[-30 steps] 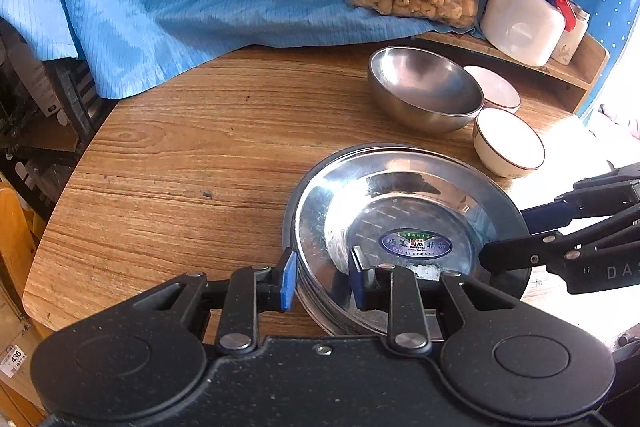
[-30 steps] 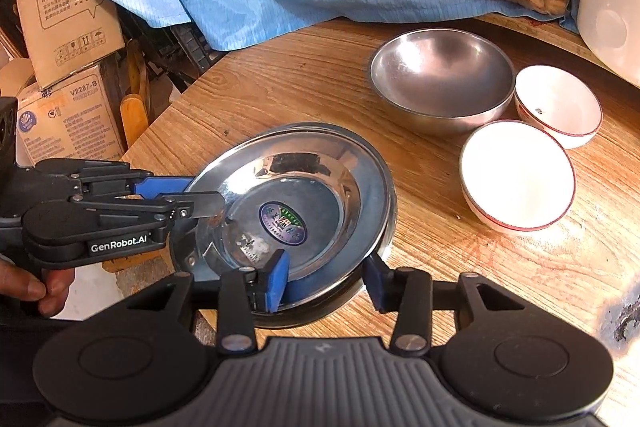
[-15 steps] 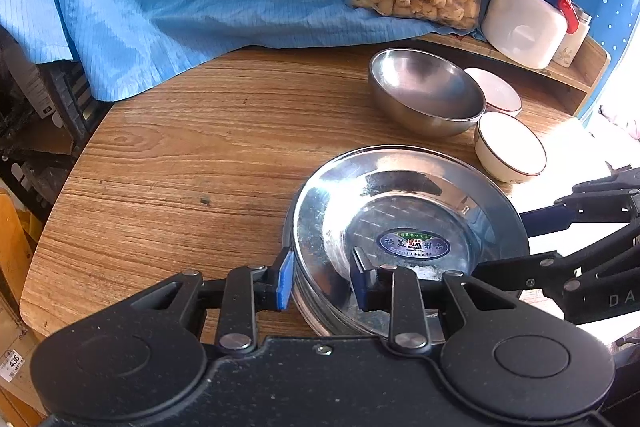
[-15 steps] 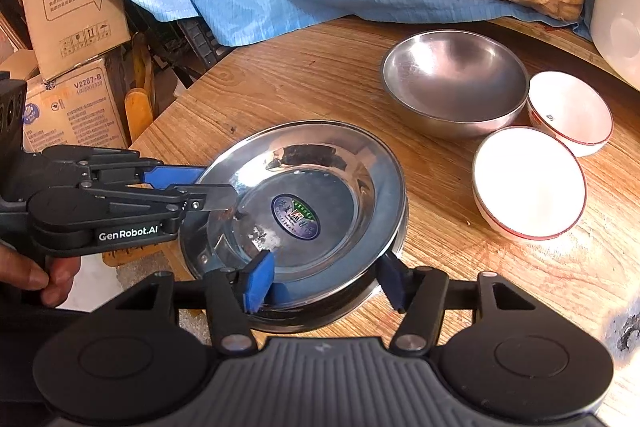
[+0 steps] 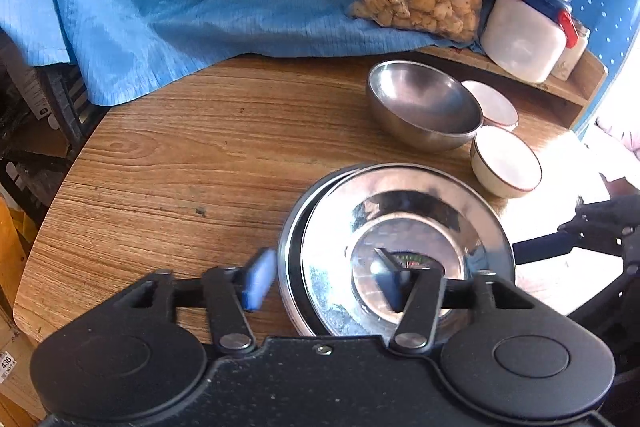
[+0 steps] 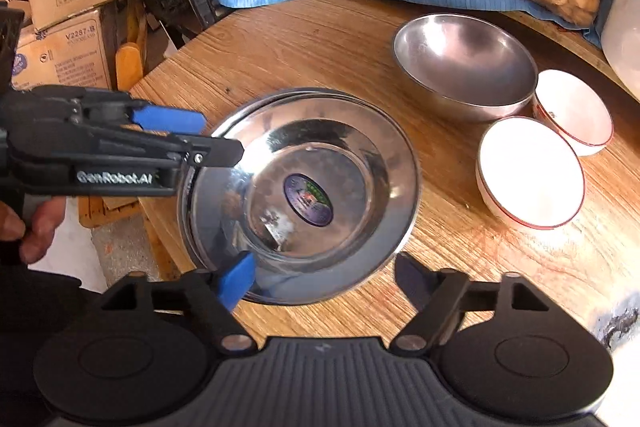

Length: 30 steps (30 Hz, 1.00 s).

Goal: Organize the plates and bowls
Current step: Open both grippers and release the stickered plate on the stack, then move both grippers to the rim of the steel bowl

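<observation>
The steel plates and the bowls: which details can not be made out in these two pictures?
- Number of steel plates: top plate covers the stack, both views.
- Sticker text: too small, blurred; left gripper hides it in the left view.
- Far white bowl: half hidden behind the steel bowl, left view.

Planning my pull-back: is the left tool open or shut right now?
Open. The left tool has its pads wide apart: one outside the rim of the plate stack, the other over its centre.
</observation>
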Each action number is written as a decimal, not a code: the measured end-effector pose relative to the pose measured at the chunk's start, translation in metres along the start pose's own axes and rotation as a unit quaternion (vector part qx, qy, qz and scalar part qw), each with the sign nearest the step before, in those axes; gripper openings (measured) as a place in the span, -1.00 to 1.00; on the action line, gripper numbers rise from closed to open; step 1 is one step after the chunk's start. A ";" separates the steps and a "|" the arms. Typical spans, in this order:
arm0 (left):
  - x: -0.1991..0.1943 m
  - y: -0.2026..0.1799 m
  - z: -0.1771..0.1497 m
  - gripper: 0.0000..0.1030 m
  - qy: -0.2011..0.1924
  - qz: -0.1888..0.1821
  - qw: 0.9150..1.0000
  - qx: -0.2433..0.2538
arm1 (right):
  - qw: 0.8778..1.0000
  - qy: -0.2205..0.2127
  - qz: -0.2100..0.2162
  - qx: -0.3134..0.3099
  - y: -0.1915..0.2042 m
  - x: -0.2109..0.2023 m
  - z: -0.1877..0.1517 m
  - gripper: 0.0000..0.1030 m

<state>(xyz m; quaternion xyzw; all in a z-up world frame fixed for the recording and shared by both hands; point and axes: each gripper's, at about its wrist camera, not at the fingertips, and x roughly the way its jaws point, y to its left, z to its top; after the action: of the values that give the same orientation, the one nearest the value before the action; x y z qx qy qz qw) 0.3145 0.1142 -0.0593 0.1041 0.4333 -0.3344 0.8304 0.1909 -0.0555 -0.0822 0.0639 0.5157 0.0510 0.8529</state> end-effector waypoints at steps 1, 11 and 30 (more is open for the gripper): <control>0.000 0.001 0.001 0.43 -0.002 0.000 1.000 -0.003 | 1.000 0.001 -0.001 0.000 0.000 0.000 0.000 0.76; 0.005 0.010 0.012 0.94 -0.011 0.017 0.999 -0.034 | 0.999 -0.010 -0.035 0.028 -0.010 -0.005 -0.002 0.94; 0.064 0.002 0.116 0.98 -0.041 -0.051 0.998 -0.024 | 0.932 -0.100 -0.102 0.334 -0.127 -0.049 0.034 0.99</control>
<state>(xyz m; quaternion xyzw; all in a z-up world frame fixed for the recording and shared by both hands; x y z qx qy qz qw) 0.4166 0.0322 -0.0402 0.0483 0.4111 -0.3701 0.8316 0.2006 -0.1897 -0.0445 0.2968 0.4187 -0.2183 0.8300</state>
